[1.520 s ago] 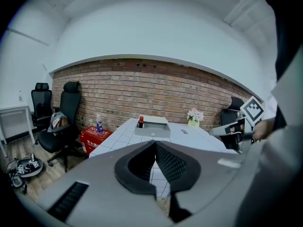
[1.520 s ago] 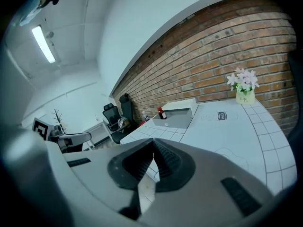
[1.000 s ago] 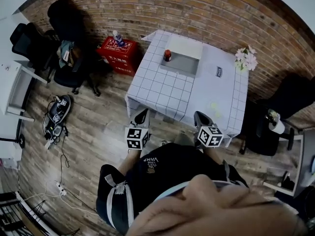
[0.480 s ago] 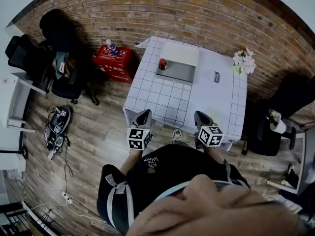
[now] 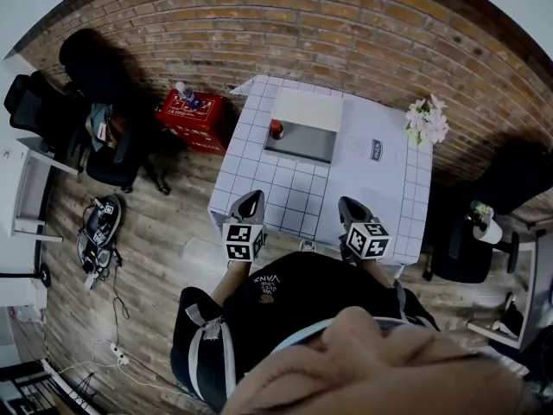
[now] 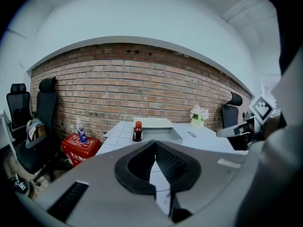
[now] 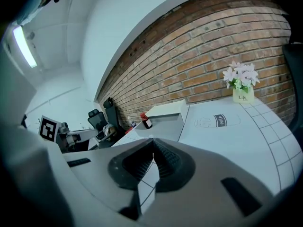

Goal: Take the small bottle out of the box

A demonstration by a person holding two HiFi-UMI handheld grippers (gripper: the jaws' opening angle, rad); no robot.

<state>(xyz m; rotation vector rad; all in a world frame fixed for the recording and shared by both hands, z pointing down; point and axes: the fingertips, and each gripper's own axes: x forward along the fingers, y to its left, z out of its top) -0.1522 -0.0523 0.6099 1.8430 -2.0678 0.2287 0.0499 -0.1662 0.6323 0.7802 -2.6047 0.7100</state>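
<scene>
Two grippers closer to the table point(image 5: 285, 199)
Left gripper point(image 5: 250, 201) and right gripper point(image 5: 348, 207), jaws closed and empty, are now nearer the small bottle point(image 5: 276, 129) at the box point(image 5: 304, 143).

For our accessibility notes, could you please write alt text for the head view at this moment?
Seen from above, a person holds the left gripper and right gripper out toward a white table against a brick wall. On it, a red-capped small bottle stands at the left edge of a grey box.
</scene>
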